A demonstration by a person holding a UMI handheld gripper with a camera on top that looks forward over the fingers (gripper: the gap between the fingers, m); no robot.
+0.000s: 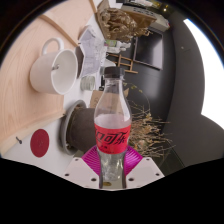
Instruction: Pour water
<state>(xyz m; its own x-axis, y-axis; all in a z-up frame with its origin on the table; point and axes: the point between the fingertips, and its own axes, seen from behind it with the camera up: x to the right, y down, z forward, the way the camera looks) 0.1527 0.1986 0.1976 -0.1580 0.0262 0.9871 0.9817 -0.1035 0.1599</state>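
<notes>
Bottle (112,120): clear plastic, red label, cap on, upright, clamped between the two fingers of the gripper (111,163), whose pink pads (93,160) press its lower body from both sides. Mug (52,71): white, handle toward the far side, standing on the pale wooden bench (25,105), well apart from the bottle. Red disc (40,142): round, lying on a white surface (25,160) near the fingers. Dry plant matter (150,125): tangled straw-coloured stems just behind the bottle. Dark round vessel (76,125): just beside the bottle, contents unclear.
</notes>
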